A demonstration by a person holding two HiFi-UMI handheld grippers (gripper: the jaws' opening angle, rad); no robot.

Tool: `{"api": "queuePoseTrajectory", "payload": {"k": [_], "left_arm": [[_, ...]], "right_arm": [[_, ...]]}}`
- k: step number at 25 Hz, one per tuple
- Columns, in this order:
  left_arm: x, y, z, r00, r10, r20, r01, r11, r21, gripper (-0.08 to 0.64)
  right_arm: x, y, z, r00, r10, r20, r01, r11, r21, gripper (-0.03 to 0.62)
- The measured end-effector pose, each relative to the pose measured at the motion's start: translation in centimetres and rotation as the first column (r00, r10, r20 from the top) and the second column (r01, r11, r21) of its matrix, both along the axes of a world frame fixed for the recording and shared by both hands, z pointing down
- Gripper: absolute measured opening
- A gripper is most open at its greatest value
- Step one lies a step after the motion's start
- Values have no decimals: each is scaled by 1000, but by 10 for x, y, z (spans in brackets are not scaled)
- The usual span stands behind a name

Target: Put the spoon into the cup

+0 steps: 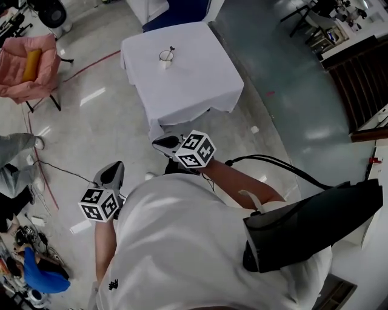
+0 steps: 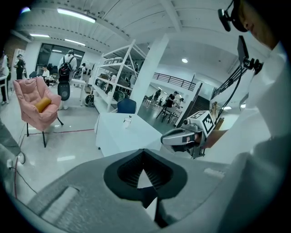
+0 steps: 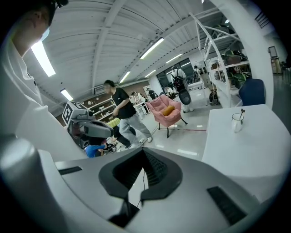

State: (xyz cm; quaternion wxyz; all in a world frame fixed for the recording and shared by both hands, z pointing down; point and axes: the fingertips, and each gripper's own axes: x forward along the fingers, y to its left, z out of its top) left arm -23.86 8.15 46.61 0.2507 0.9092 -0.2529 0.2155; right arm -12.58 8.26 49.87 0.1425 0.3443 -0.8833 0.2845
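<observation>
A clear cup [image 1: 165, 57] stands on a square table with a white cloth [image 1: 200, 79], far ahead of me. A dark spoon [image 1: 171, 48] stands in the cup, its handle above the rim. Cup [image 3: 236, 122] and spoon [image 3: 242, 111] also show in the right gripper view, and the cup [image 2: 127, 121] in the left gripper view. Both grippers are held close to the person's body, well short of the table. My left gripper [image 1: 112, 174] and my right gripper [image 1: 165, 143] are shut with nothing in them.
A pink chair [image 1: 27, 66] with an orange cushion stands left of the table, a blue chair [image 1: 176, 12] behind it. Cables [image 1: 54, 169] trail over the floor at left, where people [image 1: 36, 272] sit. A person [image 3: 122, 113] walks past the pink chair.
</observation>
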Motion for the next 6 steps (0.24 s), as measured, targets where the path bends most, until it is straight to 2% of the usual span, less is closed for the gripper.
{"api": "queuePoseTrajectory", "payload": {"k": [6], "left_arm": [[5,-2,2,1000,8,11,-8,1000,-2,6]], "right_arm": [[5,-1,4,1000,0,-1,0,1000,-4,8]]}}
